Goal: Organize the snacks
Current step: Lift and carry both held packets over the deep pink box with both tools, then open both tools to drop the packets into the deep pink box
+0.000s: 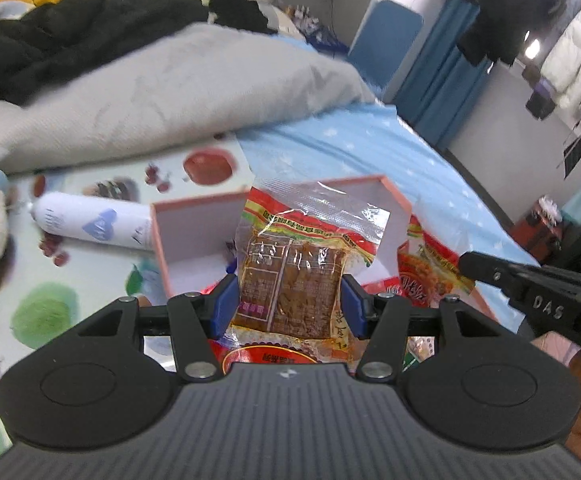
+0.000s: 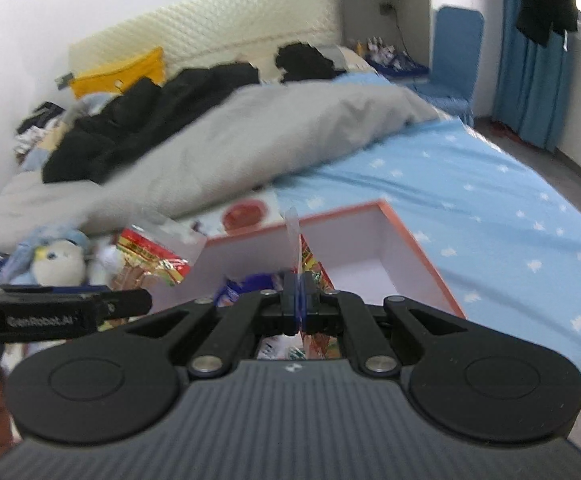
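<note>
Left tool (image 1: 289, 304) was clamped on a brown snack packet (image 1: 290, 280), held flat-on w/ its clear top up, prob. to drop it into the pink box (image 1: 400, 196) just beyond on the bed (image 2: 470, 184). Right tool (image 2: 299, 304) pinched a second packet (image 2: 304, 256) edge-on over the box, near the bed's right edge, likely to slot in narrow.

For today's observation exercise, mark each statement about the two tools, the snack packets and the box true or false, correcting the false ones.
1. The left tool holds a brown snack packet. True.
2. The right tool is wide open. False: it is shut on a thin packet seen edge-on.
3. The pink-rimmed box lies on the bed. True.
4. The white tube stands inside the box. False: it lies outside, beside it.
</note>
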The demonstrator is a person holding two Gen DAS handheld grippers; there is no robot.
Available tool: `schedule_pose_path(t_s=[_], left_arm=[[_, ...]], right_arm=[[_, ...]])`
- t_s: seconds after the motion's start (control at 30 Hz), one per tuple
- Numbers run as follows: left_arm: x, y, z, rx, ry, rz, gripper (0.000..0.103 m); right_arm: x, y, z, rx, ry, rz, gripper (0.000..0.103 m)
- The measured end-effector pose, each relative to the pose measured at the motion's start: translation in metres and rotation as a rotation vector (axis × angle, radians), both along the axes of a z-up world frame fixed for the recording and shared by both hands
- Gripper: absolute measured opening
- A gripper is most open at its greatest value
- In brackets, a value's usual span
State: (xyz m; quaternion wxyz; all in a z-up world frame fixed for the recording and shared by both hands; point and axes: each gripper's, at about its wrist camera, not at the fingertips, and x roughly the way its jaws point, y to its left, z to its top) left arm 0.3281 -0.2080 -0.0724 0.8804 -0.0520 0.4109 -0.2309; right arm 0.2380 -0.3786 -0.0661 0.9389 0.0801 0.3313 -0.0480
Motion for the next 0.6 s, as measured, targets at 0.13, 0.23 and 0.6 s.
schedule_pose_path(t_s=[0.13, 0.23, 0.6], left_arm=[[0.020, -0.006, -0.026, 0.008, 0.050, -0.012, 0.060], [0.032, -0.016, -0.046, 0.033, 0.079, -0.029, 0.061], [0.049, -0.025, -0.081, 0.073, 0.122, -0.063, 0.067]], right_arm=[[0.008, -0.010, -0.029, 0.007, 0.050, -0.012, 0.004], [0.015, -0.016, -0.049, 0.029, 0.083, -0.019, 0.005], [0.032, -0.027, -0.096, 0.115, 0.182, -0.009, 0.008]])
